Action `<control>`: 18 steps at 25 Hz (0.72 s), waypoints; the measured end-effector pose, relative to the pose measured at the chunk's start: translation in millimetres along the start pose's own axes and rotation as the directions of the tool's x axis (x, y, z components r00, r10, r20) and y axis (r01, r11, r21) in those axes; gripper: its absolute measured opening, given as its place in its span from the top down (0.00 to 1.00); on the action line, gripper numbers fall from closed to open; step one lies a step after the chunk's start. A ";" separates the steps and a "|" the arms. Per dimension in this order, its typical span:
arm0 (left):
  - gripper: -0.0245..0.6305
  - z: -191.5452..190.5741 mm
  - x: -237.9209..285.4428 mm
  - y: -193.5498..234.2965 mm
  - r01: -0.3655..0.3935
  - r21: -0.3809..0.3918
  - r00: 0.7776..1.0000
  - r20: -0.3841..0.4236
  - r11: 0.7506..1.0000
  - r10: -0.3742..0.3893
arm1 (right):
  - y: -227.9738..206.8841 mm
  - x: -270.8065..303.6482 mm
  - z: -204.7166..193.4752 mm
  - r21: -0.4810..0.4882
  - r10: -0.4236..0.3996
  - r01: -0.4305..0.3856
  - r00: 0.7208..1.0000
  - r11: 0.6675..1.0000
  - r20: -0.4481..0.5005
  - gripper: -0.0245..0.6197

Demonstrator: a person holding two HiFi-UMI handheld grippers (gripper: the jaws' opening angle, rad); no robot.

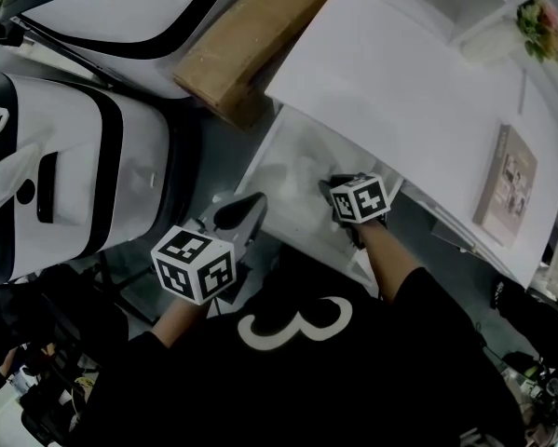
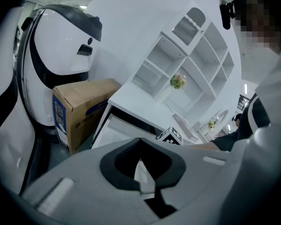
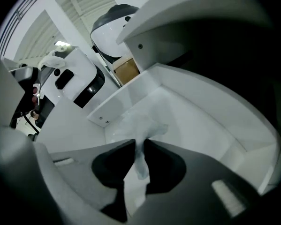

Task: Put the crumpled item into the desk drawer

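Wad point(image 3: 143, 127), crumpled, whitish, clamped in right tongs point(image 3: 140, 143) over white drawer point(image 3: 196, 118), left tongs point(image 2: 140, 140) together

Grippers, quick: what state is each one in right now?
Left gripper: closed, nothing held.
Right gripper: closed on the crumpled item, above the open drawer.

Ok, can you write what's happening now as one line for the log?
right tool: shut on crumpled wad, over open drawer | left tool: shut, empty, near drawer front | wad: not let go yet
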State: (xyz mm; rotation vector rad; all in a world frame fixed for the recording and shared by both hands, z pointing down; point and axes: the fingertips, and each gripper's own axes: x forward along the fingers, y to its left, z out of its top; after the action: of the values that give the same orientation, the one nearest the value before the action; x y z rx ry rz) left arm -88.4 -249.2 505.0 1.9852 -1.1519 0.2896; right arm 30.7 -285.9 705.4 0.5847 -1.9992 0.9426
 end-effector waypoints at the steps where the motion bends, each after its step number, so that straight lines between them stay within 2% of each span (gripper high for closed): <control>1: 0.95 -0.4 -0.4 2.4 -0.006 -0.002 1.000 -0.002 1.000 0.006 | -2.8 4.6 -2.2 0.002 -0.004 0.004 1.000 1.000 -0.008 0.87; 10: 0.95 -6.2 4.5 13.9 -0.028 -0.015 0.999 -0.030 1.000 0.027 | -20.4 32.2 -11.2 0.033 -0.034 0.036 0.999 0.999 -0.039 0.86; 18: 0.95 -4.8 5.8 23.3 -0.039 -0.017 0.998 -0.044 0.999 0.039 | -28.6 37.6 -13.7 0.047 -0.041 0.044 0.998 0.998 -0.052 0.80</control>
State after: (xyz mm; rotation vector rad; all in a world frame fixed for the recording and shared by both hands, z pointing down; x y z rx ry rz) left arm -103.1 -255.4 523.6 1.9338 -1.1630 0.3399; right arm 36.3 -294.7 753.5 0.6212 -1.9157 0.9727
